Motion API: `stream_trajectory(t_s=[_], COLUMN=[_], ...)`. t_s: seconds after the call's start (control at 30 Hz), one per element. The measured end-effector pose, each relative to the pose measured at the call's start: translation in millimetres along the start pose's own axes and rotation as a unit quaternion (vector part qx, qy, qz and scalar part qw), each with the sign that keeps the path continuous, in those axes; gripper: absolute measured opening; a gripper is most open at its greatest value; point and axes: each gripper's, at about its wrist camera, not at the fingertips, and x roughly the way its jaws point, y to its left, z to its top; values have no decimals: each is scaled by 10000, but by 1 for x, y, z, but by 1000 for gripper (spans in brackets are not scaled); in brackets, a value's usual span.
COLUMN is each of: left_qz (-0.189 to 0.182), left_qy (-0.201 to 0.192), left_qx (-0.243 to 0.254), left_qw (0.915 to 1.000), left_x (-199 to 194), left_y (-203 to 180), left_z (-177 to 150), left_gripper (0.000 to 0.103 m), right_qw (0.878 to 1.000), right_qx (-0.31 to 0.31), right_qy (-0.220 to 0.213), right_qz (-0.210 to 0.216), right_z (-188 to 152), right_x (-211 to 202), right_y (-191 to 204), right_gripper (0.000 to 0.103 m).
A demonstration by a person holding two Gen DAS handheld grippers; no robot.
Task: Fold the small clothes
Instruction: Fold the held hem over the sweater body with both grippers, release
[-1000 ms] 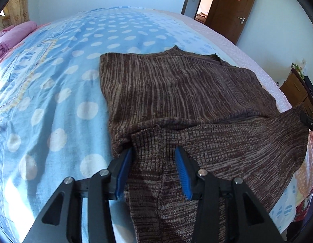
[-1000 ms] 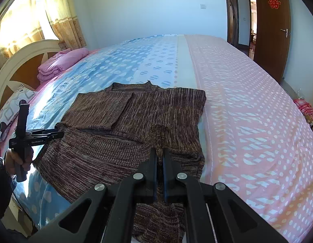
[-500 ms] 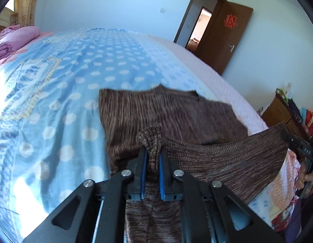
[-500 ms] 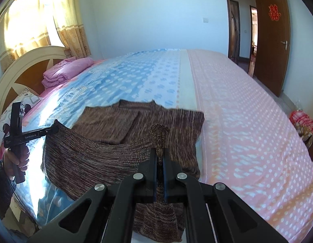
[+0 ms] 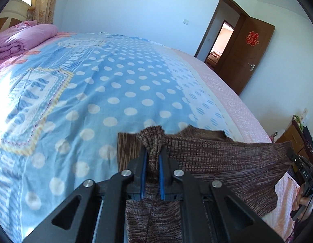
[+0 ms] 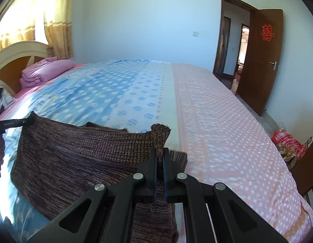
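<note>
The brown knit sweater (image 5: 227,162) hung off the bed (image 5: 115,85), its hem stretched sideways. The left claw (image 5: 152,162) and right claw (image 6: 160,162) each pinched a hem corner, equally near. The far portion lay ahead on the bed.

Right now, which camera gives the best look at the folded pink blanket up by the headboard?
The left wrist view: the pink blanket fills the upper left corner, near enough to show its rolled folds. The right wrist view shows the same blanket farther off, smaller and whole, stacked in front of the headboard.
</note>
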Motion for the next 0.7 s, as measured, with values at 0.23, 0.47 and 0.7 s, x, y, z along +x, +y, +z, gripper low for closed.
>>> stream_trajectory(t_s=[0.23,0.47,0.7], left_qz=[281,659,953], left_qy=[3,157,283], left_qx=[-13,-38,66], left_qw=[9996,9977,9950], left_x=[47,88,103], left_y=[-2,0,-1], left_z=[14,10,3], left_gripper=[11,11,20], right_qw=[9984,9961,9931], right_qx=[270,322,329], right_qy=[37,216,576], right_qz=[-486,-789,-968], right_z=[4,-6,-15], right_x=[67,118,148], right_y=[-8,-9,-15], right_gripper=[4,4,4])
